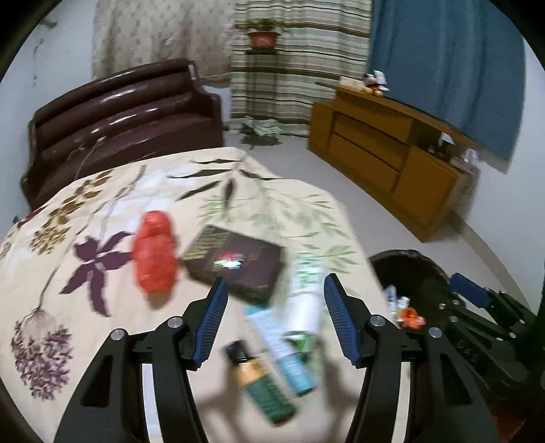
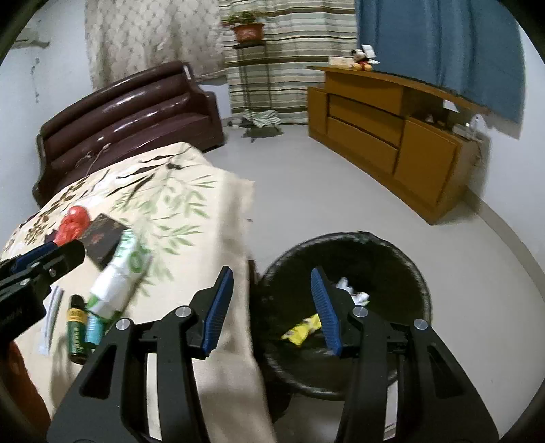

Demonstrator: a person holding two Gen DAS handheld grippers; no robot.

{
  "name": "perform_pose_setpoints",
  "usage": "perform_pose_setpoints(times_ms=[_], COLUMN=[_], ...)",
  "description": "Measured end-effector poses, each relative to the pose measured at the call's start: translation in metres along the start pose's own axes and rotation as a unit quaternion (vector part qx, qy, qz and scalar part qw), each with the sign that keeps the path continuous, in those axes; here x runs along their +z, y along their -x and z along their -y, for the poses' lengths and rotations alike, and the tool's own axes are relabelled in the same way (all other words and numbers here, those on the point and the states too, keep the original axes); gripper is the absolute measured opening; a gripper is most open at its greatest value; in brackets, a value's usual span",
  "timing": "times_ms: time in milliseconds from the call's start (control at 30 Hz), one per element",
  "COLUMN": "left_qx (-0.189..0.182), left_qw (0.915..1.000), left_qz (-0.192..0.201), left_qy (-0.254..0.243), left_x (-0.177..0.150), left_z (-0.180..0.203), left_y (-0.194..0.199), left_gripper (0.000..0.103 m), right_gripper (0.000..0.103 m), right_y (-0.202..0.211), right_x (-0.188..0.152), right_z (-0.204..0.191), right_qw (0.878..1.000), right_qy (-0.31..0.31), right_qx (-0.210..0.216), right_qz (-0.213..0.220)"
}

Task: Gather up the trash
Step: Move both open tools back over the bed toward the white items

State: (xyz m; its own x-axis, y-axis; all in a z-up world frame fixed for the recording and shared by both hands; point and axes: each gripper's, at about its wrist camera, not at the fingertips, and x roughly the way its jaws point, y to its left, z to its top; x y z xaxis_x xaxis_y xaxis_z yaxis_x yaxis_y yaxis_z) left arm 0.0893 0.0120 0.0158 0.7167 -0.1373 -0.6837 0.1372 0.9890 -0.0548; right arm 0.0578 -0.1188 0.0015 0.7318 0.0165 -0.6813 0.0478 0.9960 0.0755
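Above a table with a floral cloth, my left gripper is open with nothing between its pads. Below it lie a white-and-green tube, a teal tube and a dark green bottle. A dark box and a red crumpled bundle lie farther off. My right gripper is open and empty over the gap between the table edge and a black bin. The bin holds a yellow wrapper and white crumpled paper.
A dark brown sofa stands behind the table. A wooden cabinet runs along the right wall. A potted plant sits on a stand by the striped curtain. Pale floor lies beyond the bin.
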Motion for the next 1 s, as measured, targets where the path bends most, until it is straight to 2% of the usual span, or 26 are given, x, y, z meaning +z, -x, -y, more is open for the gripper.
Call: perform_pose_setpoints(times_ms=[233,533,733,1000], left_qx=[0.045,0.082,0.093,0.088], left_qw=[0.9983,0.9938,0.9907,0.9898], left_qz=[0.003,-0.001,-0.005,-0.011], left_qy=[0.037,0.075,0.099,0.111], left_x=[-0.006,-0.018,-0.024,-0.030], left_z=[-0.054,-0.107,-0.133,-0.144], left_y=[0.007,0.011,0.013,0.011], left_gripper=[0.058,0.058,0.058,0.059], right_gripper=[0.047,0.047,0.047,0.047], right_y=[-0.001,-0.009,-0.018,-0.037], right_x=[0.003,0.008,0.012,0.011], right_z=[-0.041,-0.090,-0.113,-0.124], right_qw=[0.999,0.997,0.996,0.996], right_qy=[0.027,0.057,0.069,0.074], right_qx=[0.027,0.052,0.057,0.039], right_qz=[-0.006,-0.012,-0.020,-0.041])
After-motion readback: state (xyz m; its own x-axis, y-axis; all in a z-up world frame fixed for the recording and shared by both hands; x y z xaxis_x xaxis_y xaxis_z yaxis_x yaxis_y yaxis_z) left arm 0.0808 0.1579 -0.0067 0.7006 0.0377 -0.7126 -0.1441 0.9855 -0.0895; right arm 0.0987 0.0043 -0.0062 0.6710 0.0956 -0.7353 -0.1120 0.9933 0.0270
